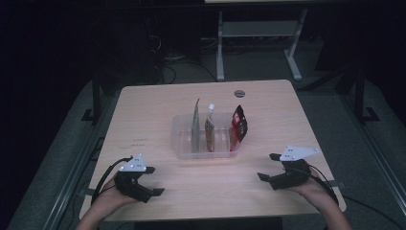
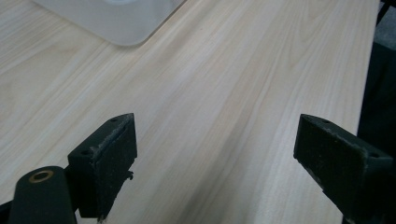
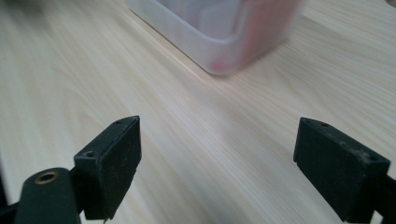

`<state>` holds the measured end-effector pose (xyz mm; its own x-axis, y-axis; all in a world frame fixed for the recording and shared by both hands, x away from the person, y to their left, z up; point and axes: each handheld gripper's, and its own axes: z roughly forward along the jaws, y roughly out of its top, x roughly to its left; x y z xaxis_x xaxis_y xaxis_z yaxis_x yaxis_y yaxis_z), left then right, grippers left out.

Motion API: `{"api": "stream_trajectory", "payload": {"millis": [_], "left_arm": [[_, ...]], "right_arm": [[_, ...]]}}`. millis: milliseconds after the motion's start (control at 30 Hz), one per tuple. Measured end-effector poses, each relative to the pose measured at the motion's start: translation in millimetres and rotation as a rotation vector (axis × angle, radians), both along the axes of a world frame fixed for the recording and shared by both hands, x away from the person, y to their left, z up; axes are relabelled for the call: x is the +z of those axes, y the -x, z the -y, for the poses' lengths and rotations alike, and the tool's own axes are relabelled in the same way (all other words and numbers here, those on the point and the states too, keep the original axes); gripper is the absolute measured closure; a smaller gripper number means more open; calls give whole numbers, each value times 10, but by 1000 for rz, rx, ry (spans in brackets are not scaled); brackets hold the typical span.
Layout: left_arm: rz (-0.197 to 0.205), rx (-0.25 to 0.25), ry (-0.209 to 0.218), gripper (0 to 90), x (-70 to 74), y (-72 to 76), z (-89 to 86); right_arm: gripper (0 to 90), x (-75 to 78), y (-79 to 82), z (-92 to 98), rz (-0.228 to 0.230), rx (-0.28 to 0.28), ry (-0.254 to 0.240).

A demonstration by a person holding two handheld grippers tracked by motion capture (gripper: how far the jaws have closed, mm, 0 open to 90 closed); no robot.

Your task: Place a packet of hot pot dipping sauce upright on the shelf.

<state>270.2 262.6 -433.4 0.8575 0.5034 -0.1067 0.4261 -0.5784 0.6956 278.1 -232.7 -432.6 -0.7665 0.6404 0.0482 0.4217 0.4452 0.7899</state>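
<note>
Left gripper (image 1: 152,181), lower left of the high view, jaws spread wide over bare wood with nothing between them; right gripper (image 1: 269,167), lower right, likewise spread and empty. Clear plastic bin (image 1: 178,143) sits mid-frame on the table (image 1: 143,110), well apart from both, holding three upright packets: a grey-green flat pouch (image 1: 196,122), a brown spouted pouch (image 1: 209,127), a red-and-black packet (image 1: 239,125). Right gripper view blurred; the bin corner (image 3: 219,51) at top centre looks reddish inside, probably that red packet.
</note>
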Motion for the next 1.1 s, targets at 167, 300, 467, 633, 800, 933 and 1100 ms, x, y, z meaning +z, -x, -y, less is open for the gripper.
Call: {"api": "stream_trajectory", "payload": {"millis": [167, 300, 467, 633, 800, 933, 1100], "left_arm": [[7, 17, -24, 129, -51, -33, -71], [31, 30, -44, 129, -87, -53, -126], [46, 45, -56, 128, -137, -97, -205], [42, 64, -64, 128, -168, -139, -269], [53, 78, -75, 129, -189, -169, -313], [64, 92, -79, 128, -202, -178, -342], [73, 108, -87, 127, -221, -196, -362]], "right_arm": [[136, -87, -52, 123, -12, -28, -10], [136, -184, -114, 238, -21, -48, -19], [136, -279, -177, 378, -28, -84, -11], [136, -335, -219, 456, -39, -102, -26], [136, -331, -218, 450, -33, -96, -28], [134, -334, -219, 462, -32, -101, -33], [130, -343, -221, 472, -22, -102, -33]]}}
